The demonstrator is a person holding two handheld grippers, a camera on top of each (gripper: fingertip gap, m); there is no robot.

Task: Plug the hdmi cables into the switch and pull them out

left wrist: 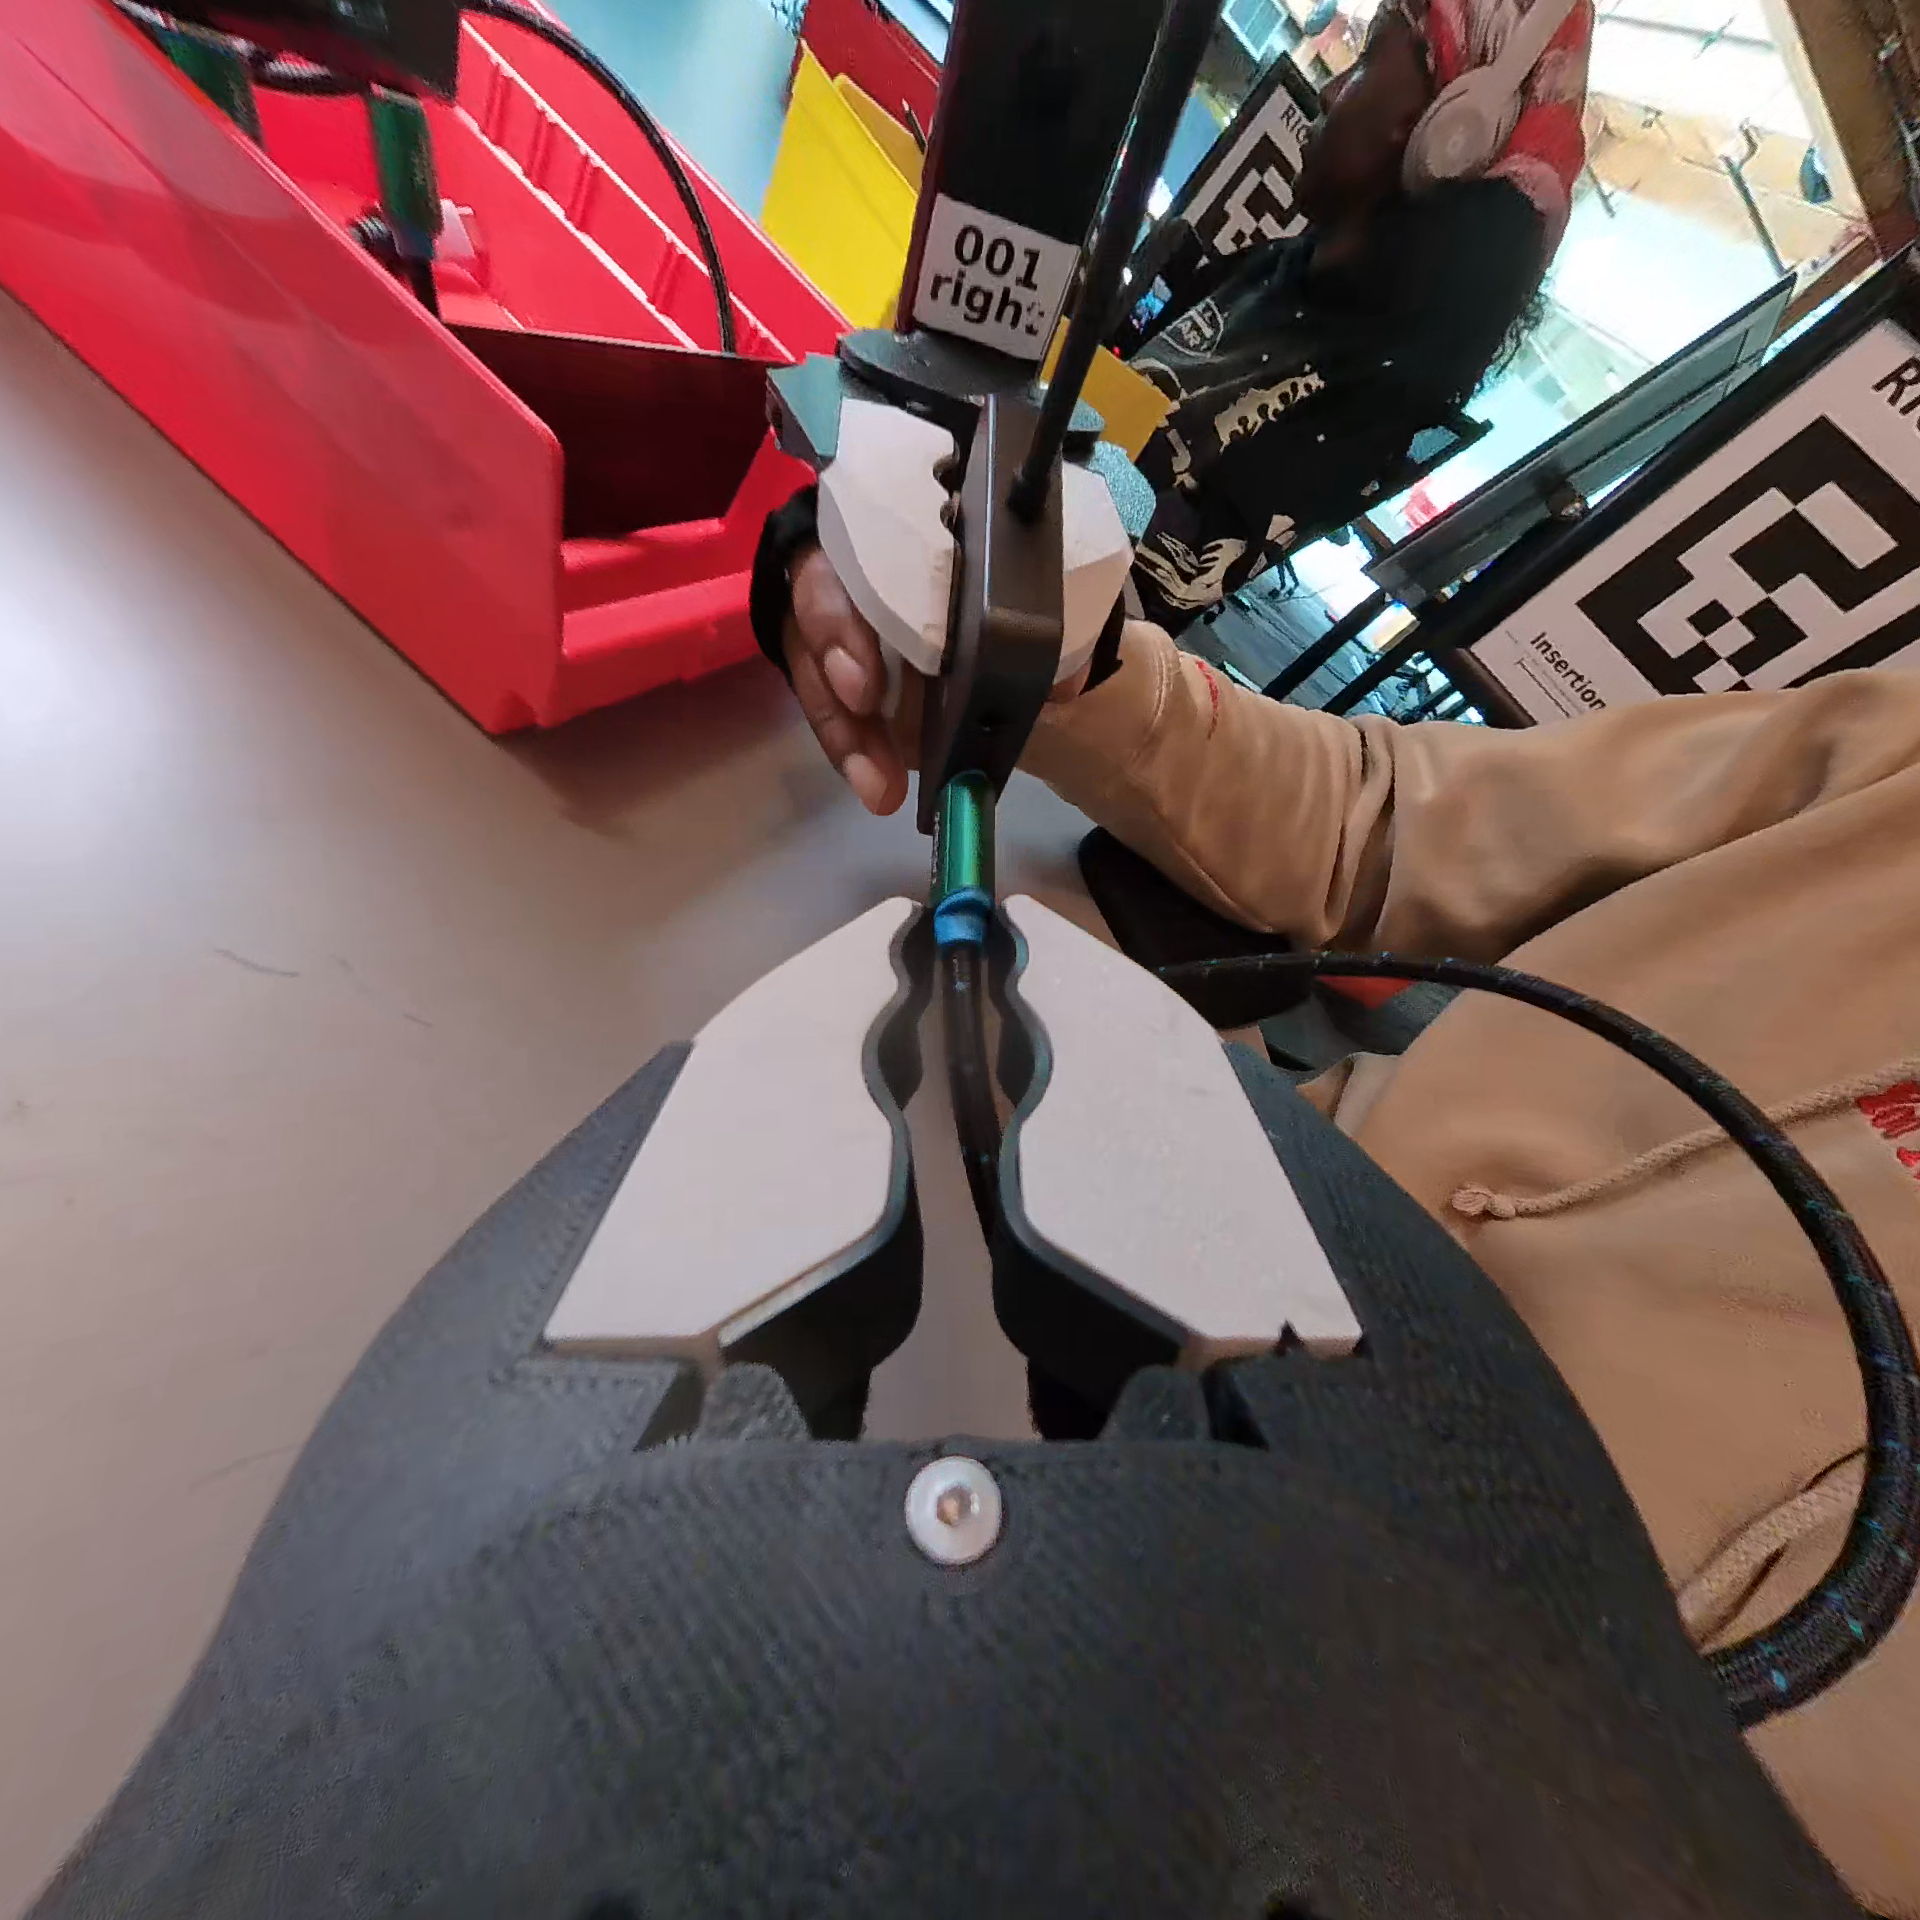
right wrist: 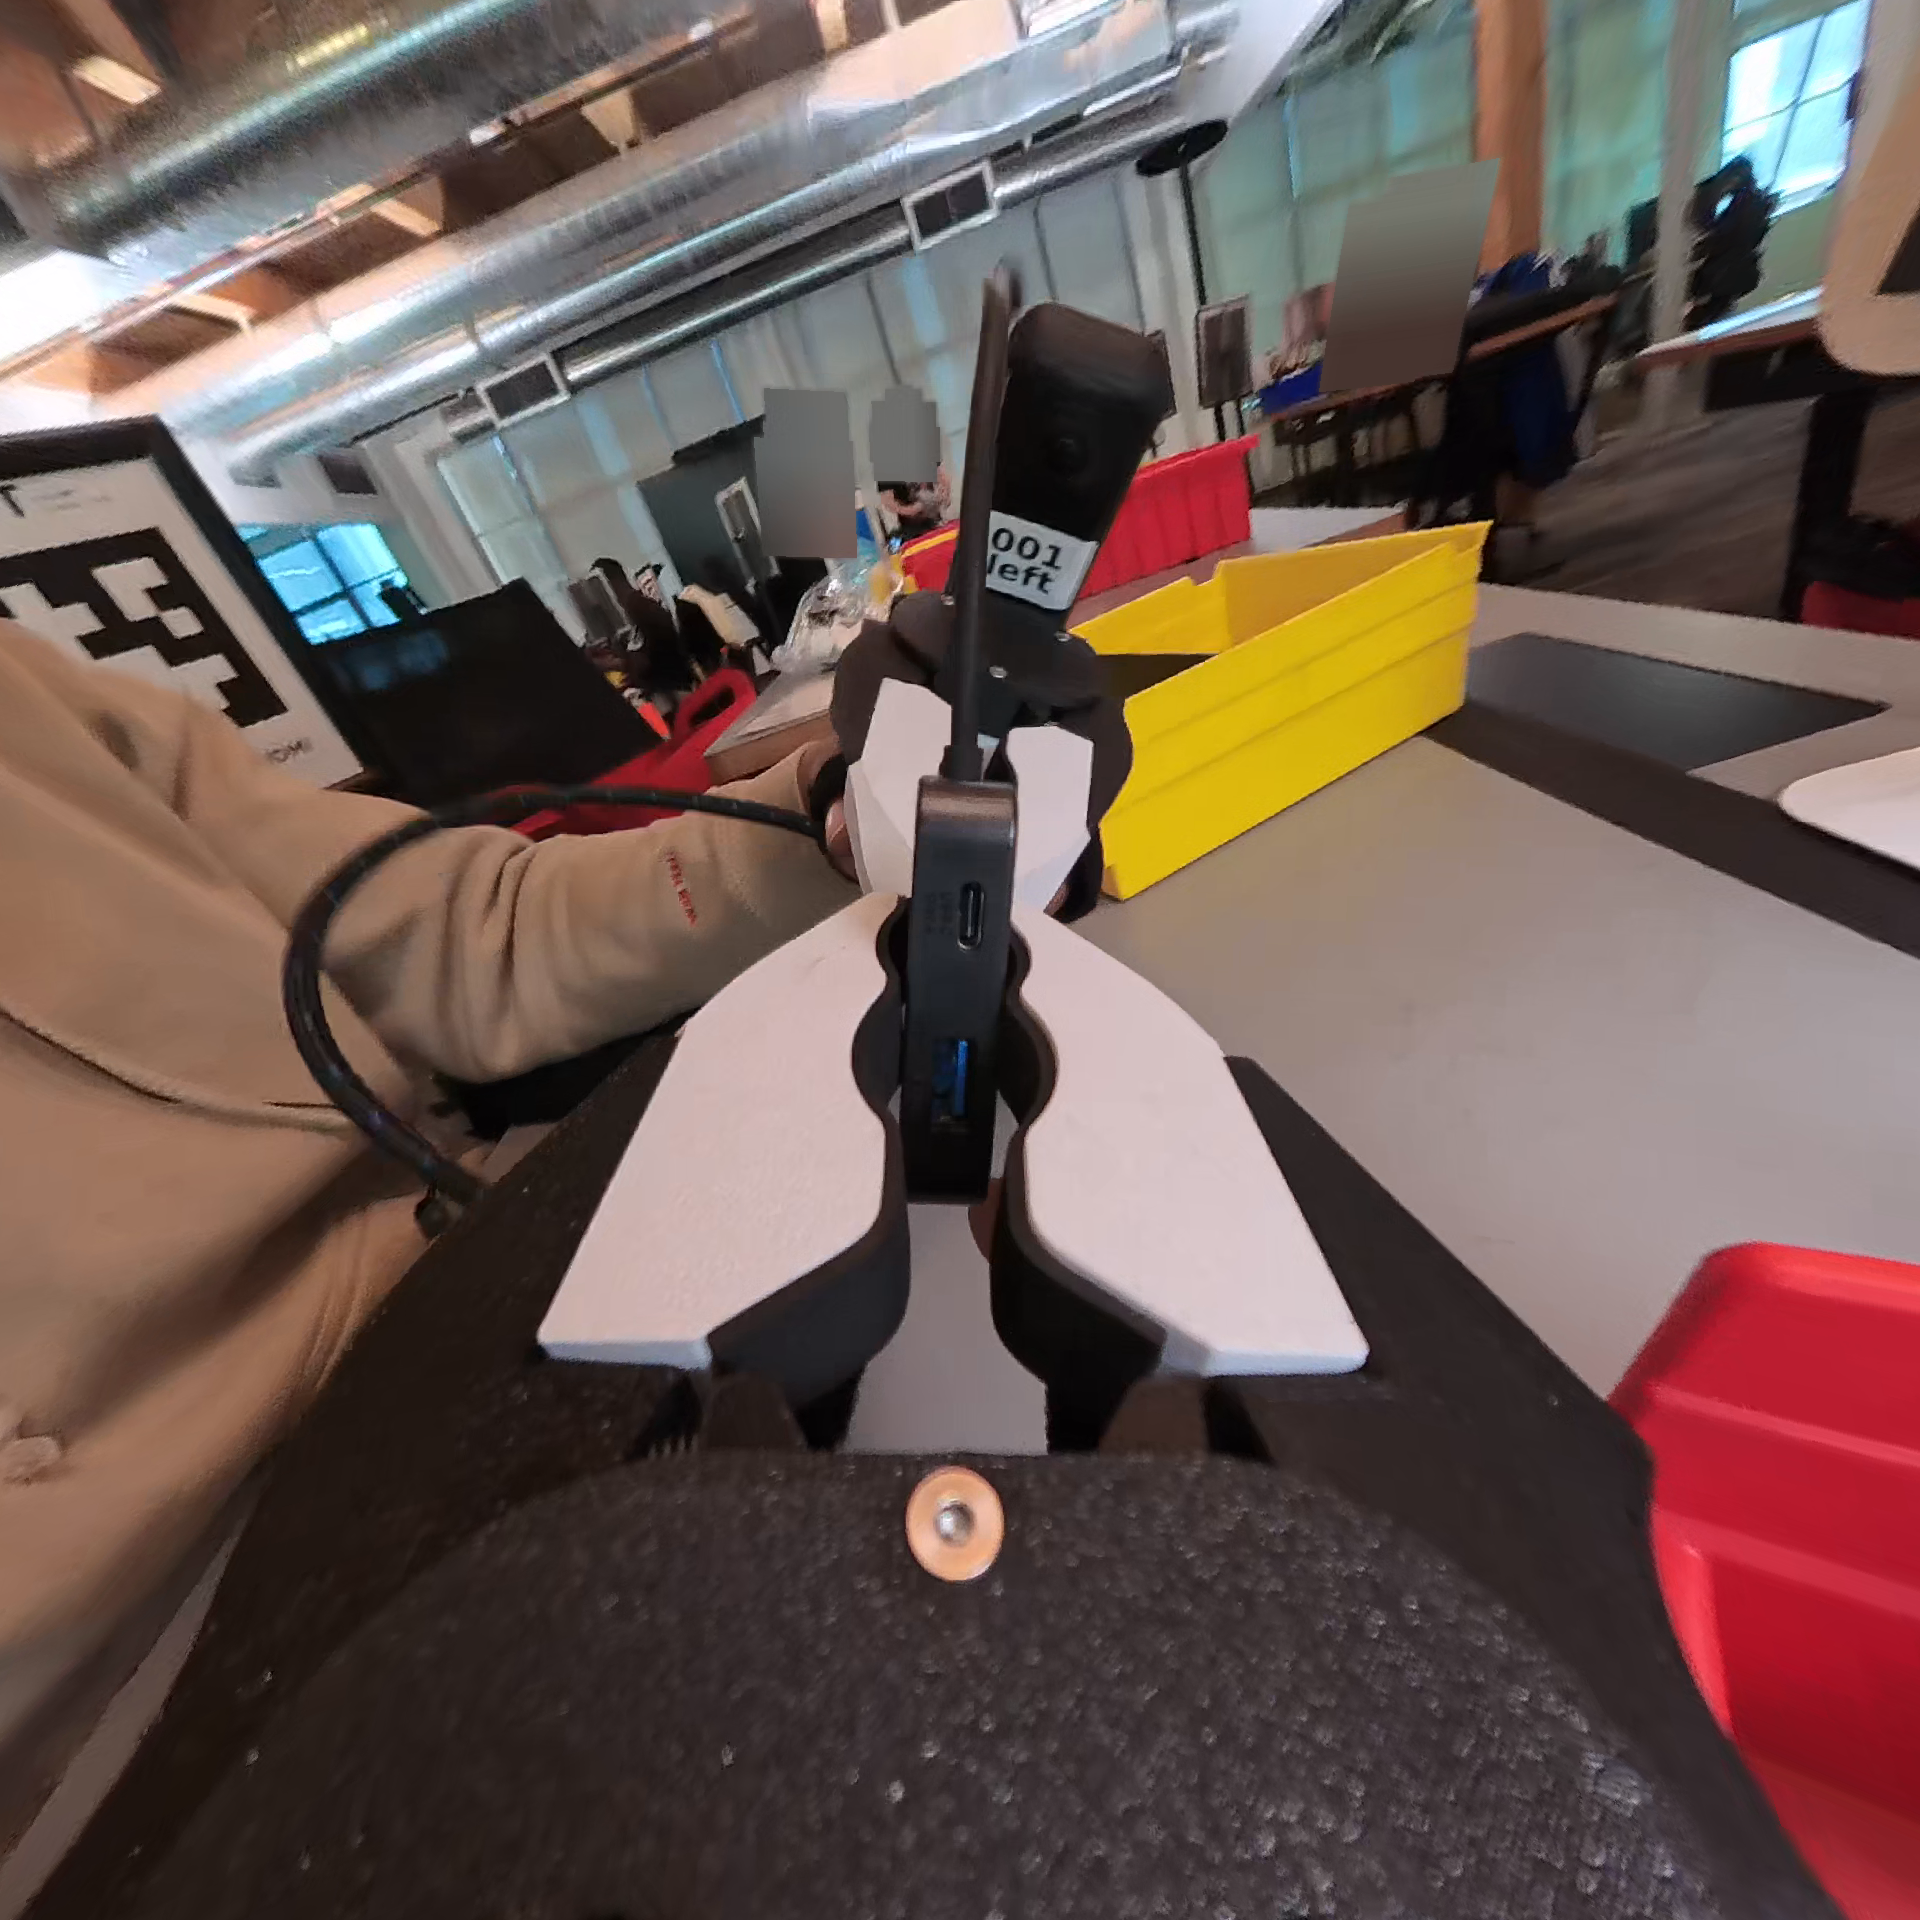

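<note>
In the left wrist view my left gripper (left wrist: 961, 920) is shut on a black braided HDMI cable (left wrist: 1766, 1195), just behind its blue collar. The cable's green plug (left wrist: 961, 842) points away from me, and its far end meets the dark grey switch (left wrist: 1003, 582). The plug's metal tip is hidden. My right gripper (left wrist: 997, 665) holds the switch edge-on opposite me. In the right wrist view my right gripper (right wrist: 956, 920) is shut on the switch (right wrist: 956, 987), whose side ports face the camera. The left gripper (right wrist: 966, 821) sits just behind it. The cable (right wrist: 312, 987) loops off to the left.
Both grippers hover over a grey table (left wrist: 208, 935). A red bin (left wrist: 312, 364) and a yellow bin (left wrist: 842, 177) stand behind them; these also show in the right wrist view as a yellow bin (right wrist: 1299, 675) and a red bin (right wrist: 1787, 1507). A beige sleeve (left wrist: 1351, 831) and marker boards (left wrist: 1714, 582) are to the right.
</note>
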